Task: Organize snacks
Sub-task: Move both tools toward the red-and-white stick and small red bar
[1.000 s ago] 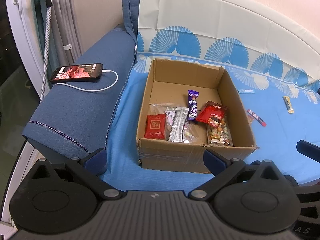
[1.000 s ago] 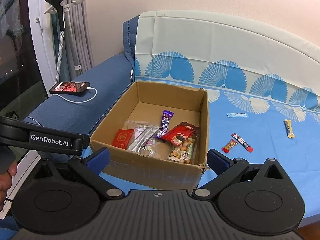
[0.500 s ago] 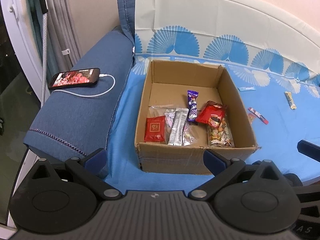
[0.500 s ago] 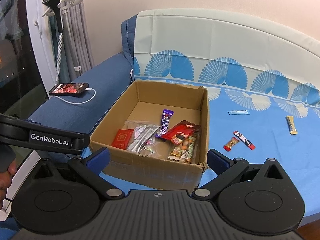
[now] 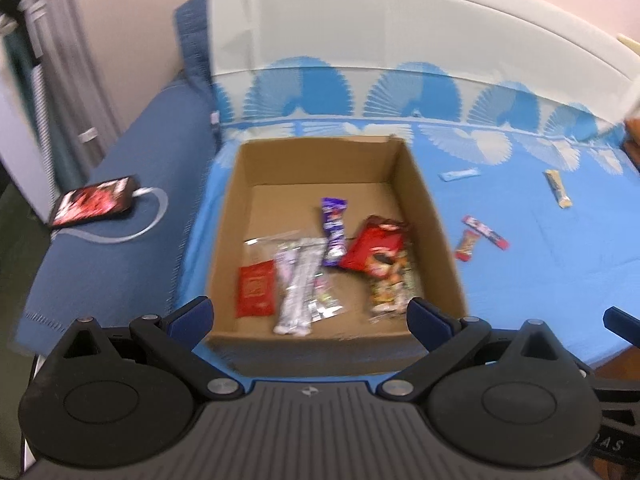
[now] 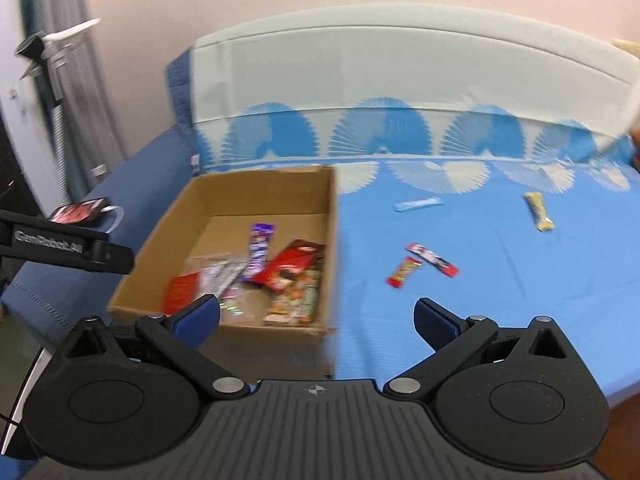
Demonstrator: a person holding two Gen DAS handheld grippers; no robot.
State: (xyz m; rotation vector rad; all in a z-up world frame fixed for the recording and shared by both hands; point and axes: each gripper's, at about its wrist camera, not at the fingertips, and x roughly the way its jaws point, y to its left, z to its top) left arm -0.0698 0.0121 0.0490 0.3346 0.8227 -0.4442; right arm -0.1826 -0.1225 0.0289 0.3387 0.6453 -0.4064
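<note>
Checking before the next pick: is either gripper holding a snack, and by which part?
Nothing is held. The left gripper and right gripper are both open and empty.

Matt cardboard box (image 5: 332, 344), glossy wrappers (image 5: 335, 229)

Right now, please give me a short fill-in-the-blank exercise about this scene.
1. The purple packet lies inside the ____.
2. Both the left claw and the right claw are ____.
3. Loose snacks outside the box number ____.
4. The phone rests on the ____ armrest.

Missing words: box; open; four; blue
</note>
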